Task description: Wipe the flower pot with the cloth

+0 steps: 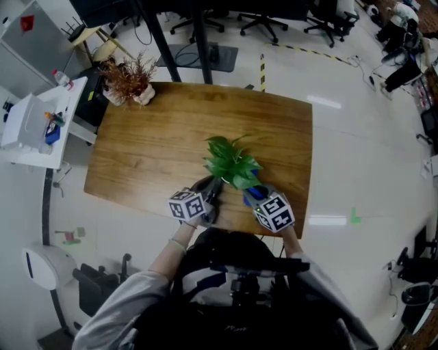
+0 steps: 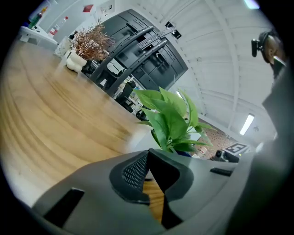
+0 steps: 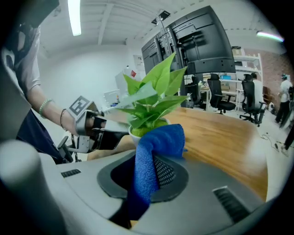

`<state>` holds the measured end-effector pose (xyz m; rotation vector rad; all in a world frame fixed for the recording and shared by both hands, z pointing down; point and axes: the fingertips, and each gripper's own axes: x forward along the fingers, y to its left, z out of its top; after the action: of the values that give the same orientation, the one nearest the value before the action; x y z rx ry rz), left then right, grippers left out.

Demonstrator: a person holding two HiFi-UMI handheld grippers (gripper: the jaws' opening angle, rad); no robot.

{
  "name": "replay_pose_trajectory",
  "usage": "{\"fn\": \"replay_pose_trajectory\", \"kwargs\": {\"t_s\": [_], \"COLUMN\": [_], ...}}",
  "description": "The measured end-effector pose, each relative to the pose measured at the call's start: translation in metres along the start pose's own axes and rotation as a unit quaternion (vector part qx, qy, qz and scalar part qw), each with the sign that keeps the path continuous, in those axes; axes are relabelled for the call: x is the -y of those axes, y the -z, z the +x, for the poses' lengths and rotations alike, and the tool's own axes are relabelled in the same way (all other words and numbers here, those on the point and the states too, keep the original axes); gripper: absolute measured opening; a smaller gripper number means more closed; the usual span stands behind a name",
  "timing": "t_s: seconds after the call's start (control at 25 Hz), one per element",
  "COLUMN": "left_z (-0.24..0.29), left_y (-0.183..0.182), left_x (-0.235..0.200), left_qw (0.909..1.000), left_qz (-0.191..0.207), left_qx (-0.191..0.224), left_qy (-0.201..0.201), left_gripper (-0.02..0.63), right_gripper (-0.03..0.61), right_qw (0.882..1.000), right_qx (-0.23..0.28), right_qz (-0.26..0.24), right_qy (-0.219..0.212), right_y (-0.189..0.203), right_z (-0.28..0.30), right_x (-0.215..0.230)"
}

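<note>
A leafy green plant (image 1: pixel 231 164) stands in a white flower pot (image 3: pixel 133 133) near the front edge of the wooden table (image 1: pixel 150 150). My right gripper (image 1: pixel 252 195) is just right of the pot, shut on a blue cloth (image 3: pixel 154 156) that hangs over its jaws right beside the rim. My left gripper (image 1: pixel 212 188) is close on the pot's left side, jaws together at the tips with nothing between them. In the left gripper view the leaves (image 2: pixel 172 121) rise right above the jaws and the pot itself is hidden.
A dried brown plant in a white vase (image 1: pixel 130 82) stands at the table's far left corner. A white side table (image 1: pixel 34 123) with small items is off to the left. Office chairs and desks (image 1: pixel 260 20) lie beyond the table.
</note>
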<state>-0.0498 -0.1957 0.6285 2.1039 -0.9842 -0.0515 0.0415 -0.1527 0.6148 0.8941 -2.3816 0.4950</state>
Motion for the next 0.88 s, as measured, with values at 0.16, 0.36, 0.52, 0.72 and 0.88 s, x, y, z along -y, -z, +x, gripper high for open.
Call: {"fn": "replay_pose_trajectory", "kwargs": {"t_s": [0.16,0.36,0.52,0.72,0.88], "left_z": [0.005,0.011,0.000,-0.010,-0.006], "left_y": [-0.013,-0.026,-0.025,-0.004,0.013], "left_x": [-0.018,-0.028,-0.021,-0.001,0.013], "left_qw": [0.9998,0.9992,0.9985,0.9995,0.9999], "left_qz": [0.012,0.020,0.022,-0.004,-0.013], "left_qx": [-0.002,0.004,0.011,0.012,-0.007], "left_qy": [-0.018,-0.034,-0.049,-0.031,-0.004], "left_gripper": [0.005,0.005,0.005,0.005,0.005], "right_gripper": [0.061,0.061,0.061,0.061,0.061], "right_qw": [0.999,0.996,0.998,0.998,0.999], "right_qx": [-0.023,-0.061,-0.044,-0.029,-0.002], "right_qz": [-0.012,-0.024,0.011,0.036,0.006], "right_qy": [-0.033,-0.065,-0.034,0.036,0.043], "right_y": [0.007,0.028,0.032,0.029,-0.006], "right_z": [0.013,0.030,0.012,-0.016,-0.014], "right_x": [-0.032,-0.052,-0.033,0.018,0.036]}}
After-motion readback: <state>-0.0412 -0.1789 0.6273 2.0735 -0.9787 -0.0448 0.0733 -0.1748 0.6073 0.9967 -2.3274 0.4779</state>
